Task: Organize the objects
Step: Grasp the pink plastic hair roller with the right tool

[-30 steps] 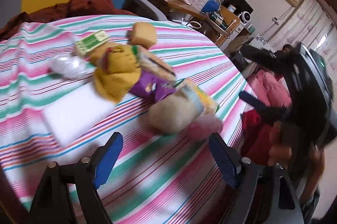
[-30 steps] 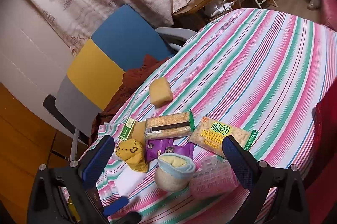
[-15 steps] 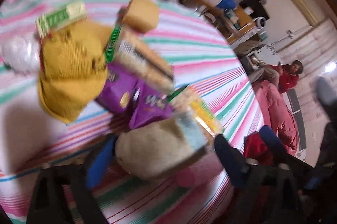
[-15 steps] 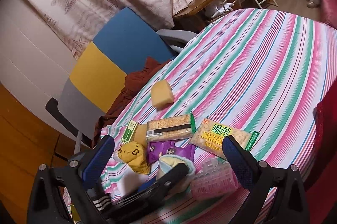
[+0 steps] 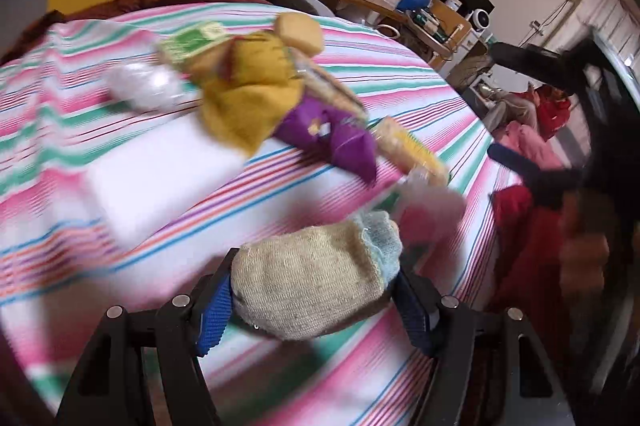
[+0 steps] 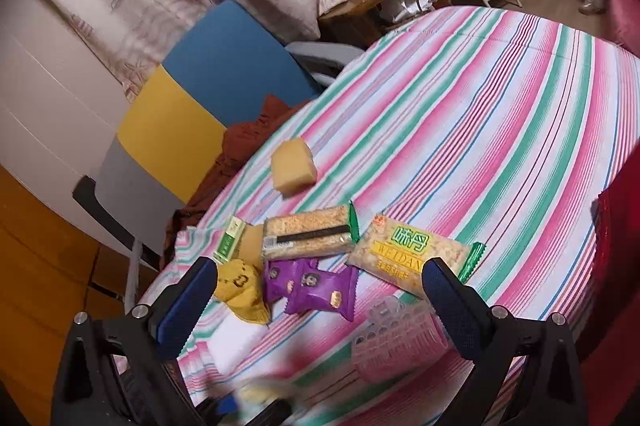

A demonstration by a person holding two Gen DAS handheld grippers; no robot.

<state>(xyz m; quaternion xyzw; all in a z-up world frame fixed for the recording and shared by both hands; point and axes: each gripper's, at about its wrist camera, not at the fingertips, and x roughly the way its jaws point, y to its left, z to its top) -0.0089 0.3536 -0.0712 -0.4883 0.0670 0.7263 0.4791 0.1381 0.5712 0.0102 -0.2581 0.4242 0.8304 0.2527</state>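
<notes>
1. Striped tablecloth [image 6: 460, 113] — pink, green and white — covers a round table; a blue and yellow chair [image 6: 192, 93] stands at its 10 o'clock edge.
2. Your left gripper [image 5: 314, 300] pinches a beige rolled sock [image 5: 308, 290] with a pale blue cuff, both blue pads pressed into its sides. It sits at 6 o'clock in the left wrist view, seemingly lifted off the cloth, though blur hides the gap.
3. Your right gripper [image 6: 316, 300] hangs spread and empty over the pile.
4. Pile, right wrist view: yellow sock [image 6: 240, 290] at 8 o'clock, purple snack packets [image 6: 312, 286] centre, cracker pack [image 6: 306, 238] above them, WEIDAN rice-cracker pack [image 6: 408, 254] at 3 o'clock, pink hair roller [image 6: 396, 338] at 5 o'clock, yellow sponge [image 6: 292, 165] at 12 o'clock, well apart.
5. Risks: the sock is soft — a loose bite could let it slump out; a fast swing could sweep the roller, which would roll off the near edge.
</notes>
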